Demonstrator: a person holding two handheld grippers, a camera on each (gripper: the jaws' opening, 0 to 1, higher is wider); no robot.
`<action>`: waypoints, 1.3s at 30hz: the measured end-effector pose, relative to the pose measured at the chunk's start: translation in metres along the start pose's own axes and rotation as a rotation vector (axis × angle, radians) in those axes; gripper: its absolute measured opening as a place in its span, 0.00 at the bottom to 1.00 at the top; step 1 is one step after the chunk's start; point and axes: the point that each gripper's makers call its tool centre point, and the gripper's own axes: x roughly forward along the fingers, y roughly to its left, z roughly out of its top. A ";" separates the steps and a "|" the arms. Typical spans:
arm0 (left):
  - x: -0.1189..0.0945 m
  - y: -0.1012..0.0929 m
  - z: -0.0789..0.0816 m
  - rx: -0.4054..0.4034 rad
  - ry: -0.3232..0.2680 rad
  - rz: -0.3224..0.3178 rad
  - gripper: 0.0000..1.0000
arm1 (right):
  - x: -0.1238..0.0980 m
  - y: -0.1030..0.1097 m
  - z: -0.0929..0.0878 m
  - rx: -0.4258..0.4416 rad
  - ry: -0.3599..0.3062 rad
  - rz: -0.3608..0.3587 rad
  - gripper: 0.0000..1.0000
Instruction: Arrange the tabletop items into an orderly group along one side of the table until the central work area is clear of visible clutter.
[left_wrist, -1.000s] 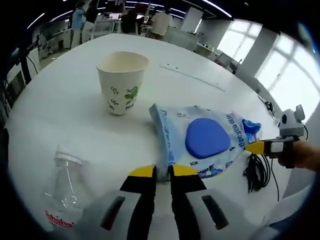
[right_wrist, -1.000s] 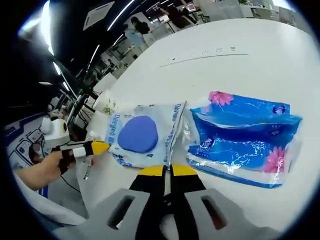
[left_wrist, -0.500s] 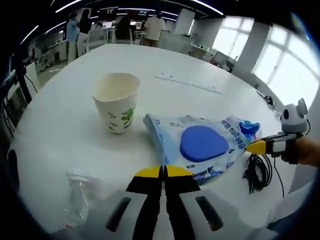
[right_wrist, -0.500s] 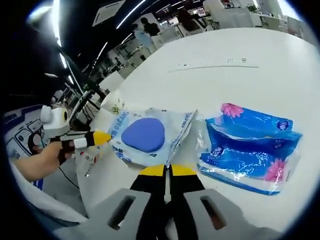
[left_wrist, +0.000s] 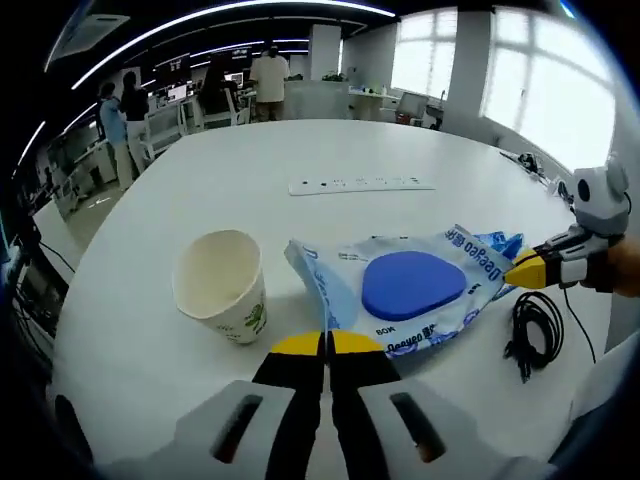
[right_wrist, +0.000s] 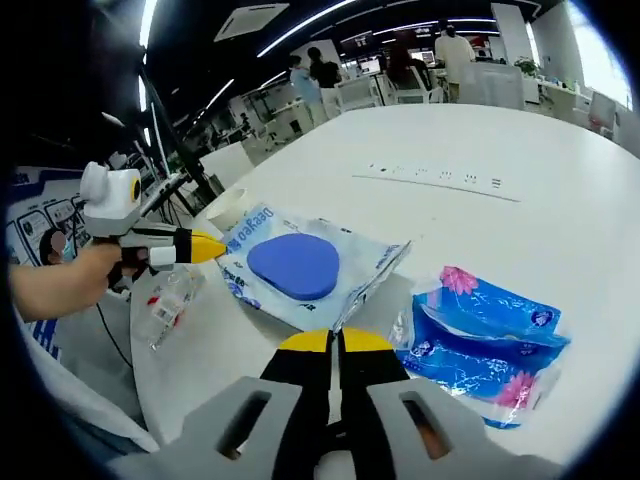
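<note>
White round table (left_wrist: 180, 170) in an open office. Both grippers, left (left_wrist: 326, 345) and right (right_wrist: 335, 343), stay clenched on opposite edges of the wipes packet (left_wrist: 405, 290), now lifted slightly and carried together beside the paper cup (left_wrist: 222, 285); tissue pack (right_wrist: 485, 340) waits nearby.

Both views look from opposite edges of the white table (left_wrist: 330, 150) along their own closed jaws, close in, sharing the blue-centred packet (left_wrist: 405, 285) (right_wrist: 300, 265) just ahead.
</note>
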 end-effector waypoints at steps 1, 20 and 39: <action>0.001 0.000 0.000 0.007 0.000 0.000 0.00 | 0.000 0.000 0.000 -0.002 0.003 -0.001 0.00; 0.027 0.006 -0.017 0.022 0.062 0.017 0.00 | 0.016 -0.011 -0.022 0.091 0.074 -0.031 0.00; 0.031 0.006 -0.034 -0.005 0.090 0.028 0.00 | 0.019 -0.014 -0.035 0.183 0.084 -0.046 0.00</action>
